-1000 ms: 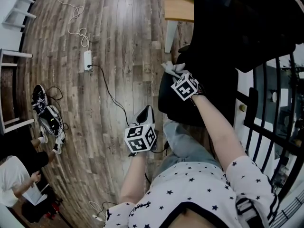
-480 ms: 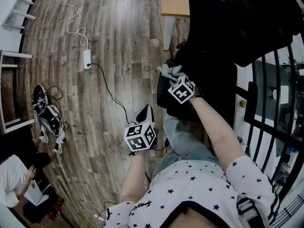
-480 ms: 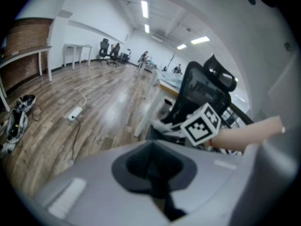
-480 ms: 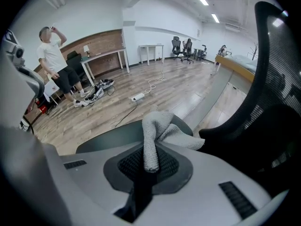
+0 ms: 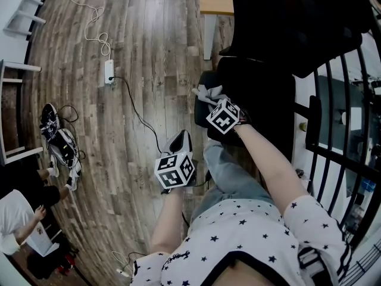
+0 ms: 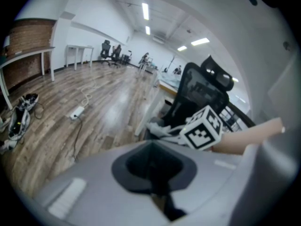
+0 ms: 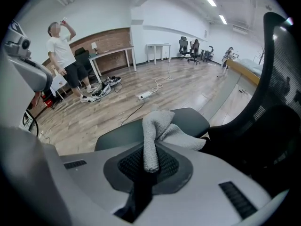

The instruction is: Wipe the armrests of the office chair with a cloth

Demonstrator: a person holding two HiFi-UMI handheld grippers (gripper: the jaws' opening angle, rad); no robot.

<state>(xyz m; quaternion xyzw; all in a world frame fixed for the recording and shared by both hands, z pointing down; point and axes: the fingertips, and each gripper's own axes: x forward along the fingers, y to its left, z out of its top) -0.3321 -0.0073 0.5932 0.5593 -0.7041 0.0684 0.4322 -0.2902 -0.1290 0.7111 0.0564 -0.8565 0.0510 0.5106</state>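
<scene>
The black office chair (image 5: pixel 280 34) stands at the upper right of the head view. Its dark padded armrest (image 7: pixel 188 119) lies just ahead of my right gripper (image 7: pixel 149 160). That gripper is shut on a grey cloth (image 7: pixel 160 131), which lies bunched on the armrest's near end. In the head view the cloth (image 5: pixel 208 92) shows beyond the right gripper (image 5: pixel 214 102). My left gripper (image 5: pixel 182 140) hangs over the floor to the left of the chair, shut with nothing in it. From the left gripper view, the chair (image 6: pixel 197 91) and cloth (image 6: pixel 162 128) are ahead.
A power strip (image 5: pixel 109 73) with its cable lies on the wooden floor. Shoes (image 5: pixel 59 148) sit at the left, near a person (image 5: pixel 18 231). A wooden desk (image 5: pixel 215 6) stands beyond the chair. A black metal railing (image 5: pixel 333 130) runs along the right.
My right gripper and the cloth have slid a little nearer to me along the armrest. The left gripper has hardly moved.
</scene>
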